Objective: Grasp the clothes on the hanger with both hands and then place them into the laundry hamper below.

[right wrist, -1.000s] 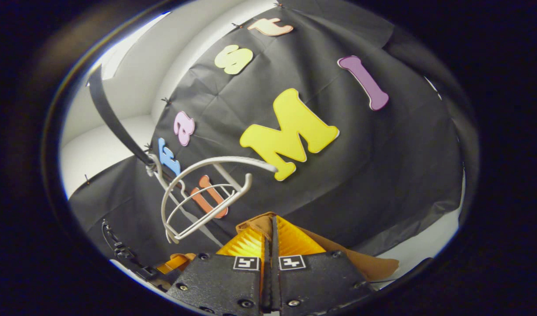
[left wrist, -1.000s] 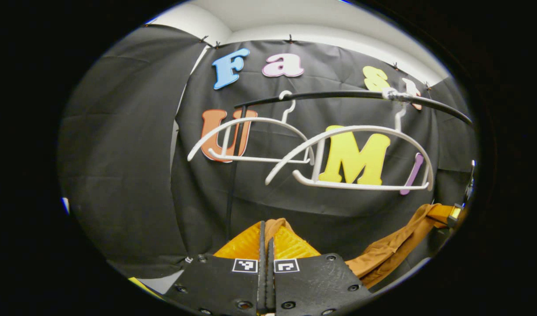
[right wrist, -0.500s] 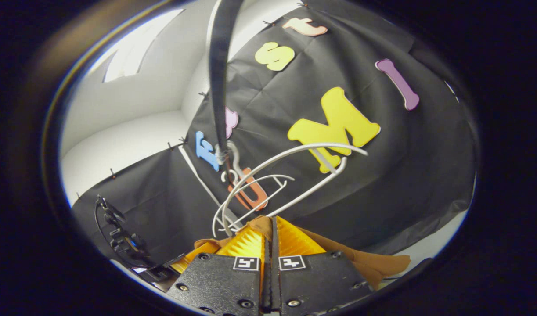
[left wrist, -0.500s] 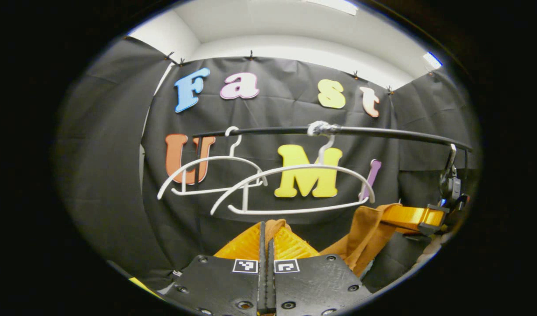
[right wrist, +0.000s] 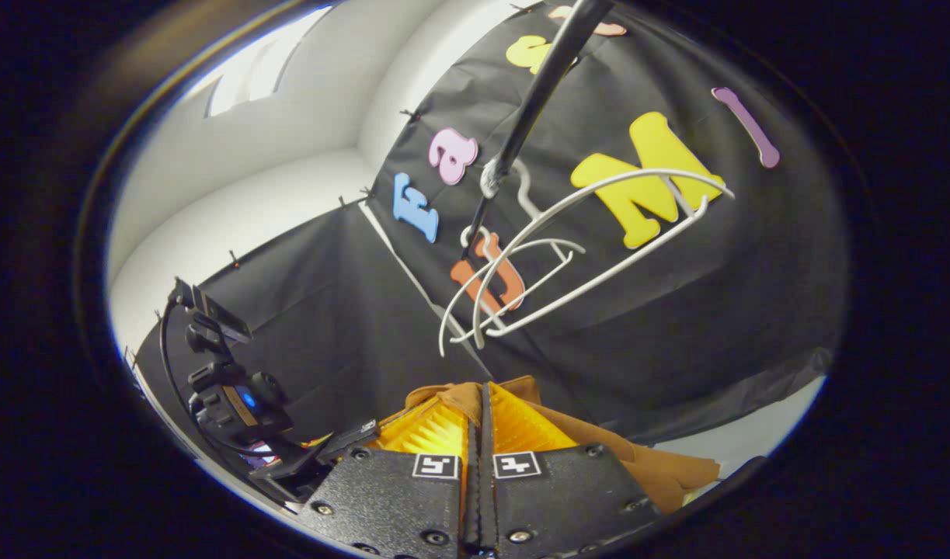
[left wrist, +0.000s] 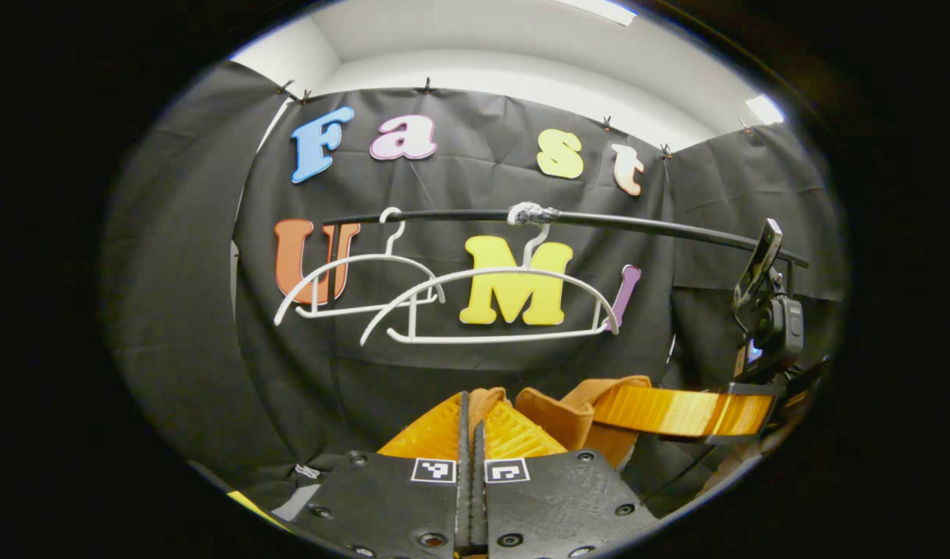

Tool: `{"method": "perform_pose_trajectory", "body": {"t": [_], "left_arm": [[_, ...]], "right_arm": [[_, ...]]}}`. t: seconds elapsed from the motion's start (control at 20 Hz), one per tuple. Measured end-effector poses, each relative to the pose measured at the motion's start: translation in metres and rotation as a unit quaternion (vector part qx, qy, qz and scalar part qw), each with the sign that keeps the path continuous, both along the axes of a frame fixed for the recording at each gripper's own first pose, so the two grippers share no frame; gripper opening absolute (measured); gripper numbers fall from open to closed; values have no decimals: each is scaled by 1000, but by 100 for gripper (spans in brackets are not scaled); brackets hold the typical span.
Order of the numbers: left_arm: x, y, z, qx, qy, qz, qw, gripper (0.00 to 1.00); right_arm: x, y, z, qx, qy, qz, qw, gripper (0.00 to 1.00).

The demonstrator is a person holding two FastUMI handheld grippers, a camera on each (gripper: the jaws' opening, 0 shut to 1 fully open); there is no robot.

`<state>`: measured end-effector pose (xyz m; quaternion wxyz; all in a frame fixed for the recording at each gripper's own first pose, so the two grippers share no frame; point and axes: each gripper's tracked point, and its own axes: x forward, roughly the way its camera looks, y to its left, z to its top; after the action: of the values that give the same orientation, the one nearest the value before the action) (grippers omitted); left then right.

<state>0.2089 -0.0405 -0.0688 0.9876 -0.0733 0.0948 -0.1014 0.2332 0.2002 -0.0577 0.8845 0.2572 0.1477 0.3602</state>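
A brown garment is off the rail and stretched between both grippers. In the left gripper view my left gripper is shut on a fold of it. The other gripper lies level at the right, gripping the cloth's other end. In the right gripper view my right gripper is shut on the brown garment, which trails down to the right. The left gripper's body shows at the lower left. Two bare white hangers hang on the black rail above and beyond the cloth.
The black cloth wall stands close behind the rail. The near hanger's hook is wrapped to the rail with white tape. A second hanger hangs farther along. White ceiling and wall show above.
Both grippers have pulled back and down from the rail with the garment; the hangers look smaller and higher. The right gripper has swung in closer to the left one.
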Motion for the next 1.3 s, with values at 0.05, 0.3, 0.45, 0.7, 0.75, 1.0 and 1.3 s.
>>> {"method": "perform_pose_trajectory", "body": {"t": [0.05,0.3,0.45,0.7,0.75,1.0,1.3], "left_arm": [[-6,4,-3,-1,3,1,1000,0],[-17,11,-41,-10,26,1,1000,5],[-17,11,-74,-20,45,-1,999,0],[-29,11,-154,-36,104,2,994,0],[-36,9,-176,-49,123,4,991,0],[-56,2,-286,-63,219,21,974,0],[-83,-10,-385,-50,328,33,943,0]], "right_arm": [[-6,8,-5,-6,3,9,1000,4],[-18,25,-45,-37,25,25,999,4],[-17,27,-77,-46,57,36,997,4],[-18,23,-164,-87,134,46,986,4],[-16,19,-185,-98,151,45,983,3],[-17,-8,-278,-172,220,23,960,4],[-34,-30,-377,-251,304,12,919,4]]}}
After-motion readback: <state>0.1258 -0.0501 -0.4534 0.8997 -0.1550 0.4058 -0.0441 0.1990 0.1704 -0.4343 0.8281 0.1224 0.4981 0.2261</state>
